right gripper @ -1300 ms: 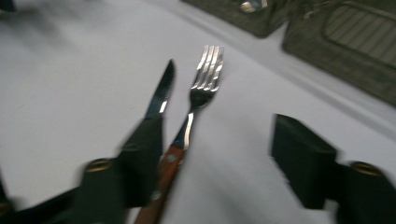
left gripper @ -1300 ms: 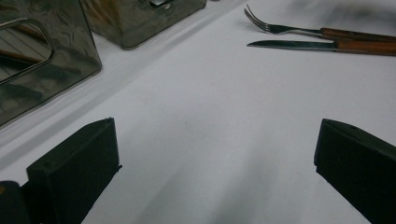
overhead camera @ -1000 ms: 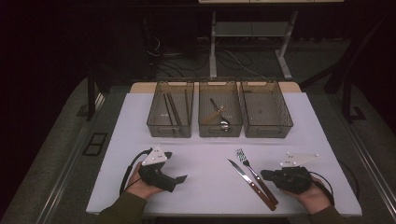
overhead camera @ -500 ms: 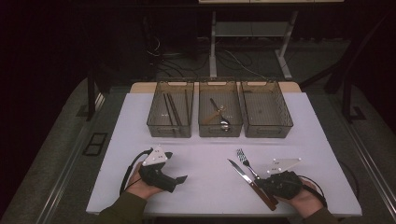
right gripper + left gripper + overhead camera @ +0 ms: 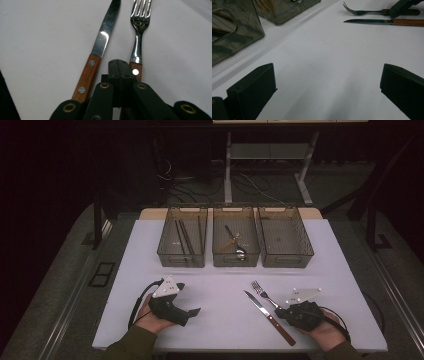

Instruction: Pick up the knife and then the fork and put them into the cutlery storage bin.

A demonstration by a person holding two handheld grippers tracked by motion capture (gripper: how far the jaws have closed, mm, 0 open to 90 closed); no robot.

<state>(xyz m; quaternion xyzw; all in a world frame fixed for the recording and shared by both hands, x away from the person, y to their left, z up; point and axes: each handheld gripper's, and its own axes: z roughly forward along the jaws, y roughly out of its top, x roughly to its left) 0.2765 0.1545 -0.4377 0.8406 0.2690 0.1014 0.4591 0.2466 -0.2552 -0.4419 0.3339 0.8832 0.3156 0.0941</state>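
1. Where the high view looks down on the white table point(image 5: 225, 320), the fork point(image 5: 263, 293) and the knife point(image 5: 269, 317) lie side by side right of centre, near the front edge. Both long axes run on a diagonal, tines and blade tip pointing up-left toward the three bins point(image 5: 236, 236), wooden handles toward the person's right hand. The right gripper point(image 5: 286, 311) sits at the fork's handle end, with its jaws pressed together. The left gripper point(image 5: 192, 311) rests well apart to the left, pointing right across bare table. A broad open strip separates the cutlery from the bins, and the table's right edge lies well clear of the right hand.

2. As the left gripper view looks along its own jaws, they stand wide apart with nothing but white table point(image 5: 322, 70) between them. Far ahead the fork point(image 5: 362, 11) and knife point(image 5: 372, 21) lie parallel, tips pointing left in this view, the fork farther off. Two bins point(image 5: 234, 30) stand at the left, open table running between them and the cutlery.

3. Since the right gripper view looks along the cutlery, the knife point(image 5: 100, 47) is on the left and the fork point(image 5: 138, 27) on the right, both pointing away. The right gripper point(image 5: 121, 67) has its jaws closed flat against each other, lying just beside the fork's wooden handle, overlapping its left edge; whether they pinch it I cannot tell. Bare table flanks both pieces.
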